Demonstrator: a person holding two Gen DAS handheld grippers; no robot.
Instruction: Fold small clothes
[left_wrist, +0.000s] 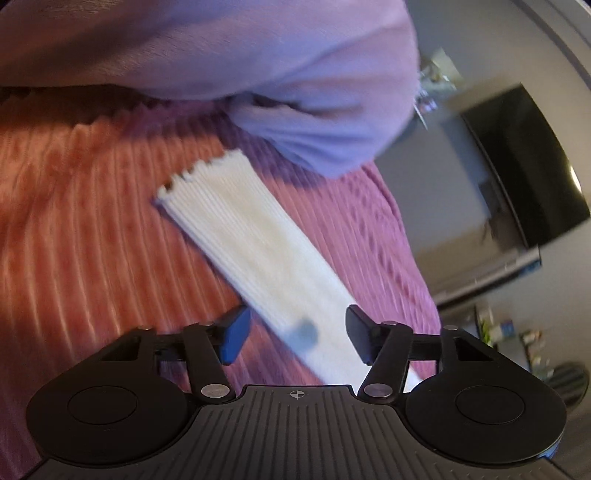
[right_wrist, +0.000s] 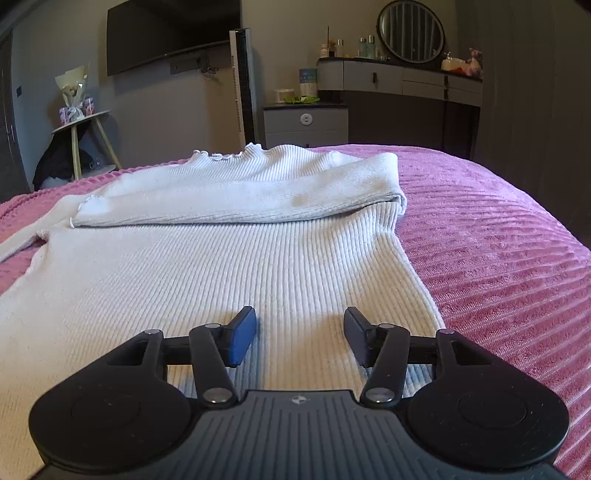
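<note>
Knitwear fills the right wrist view: a white ribbed sweater (right_wrist: 207, 280) lies flat on the pink ribbed bedspread (right_wrist: 498, 258), one sleeve (right_wrist: 236, 201) folded across its chest toward 12 o'clock. The right gripper (right_wrist: 300, 338) hangs over the hem, jaws parted, grasping nothing. The left gripper (left_wrist: 298, 338) is likewise released above the blurred other sleeve (left_wrist: 255, 254), which runs toward 11 o'clock beneath a lilac-sleeved arm (left_wrist: 288, 81).
</note>
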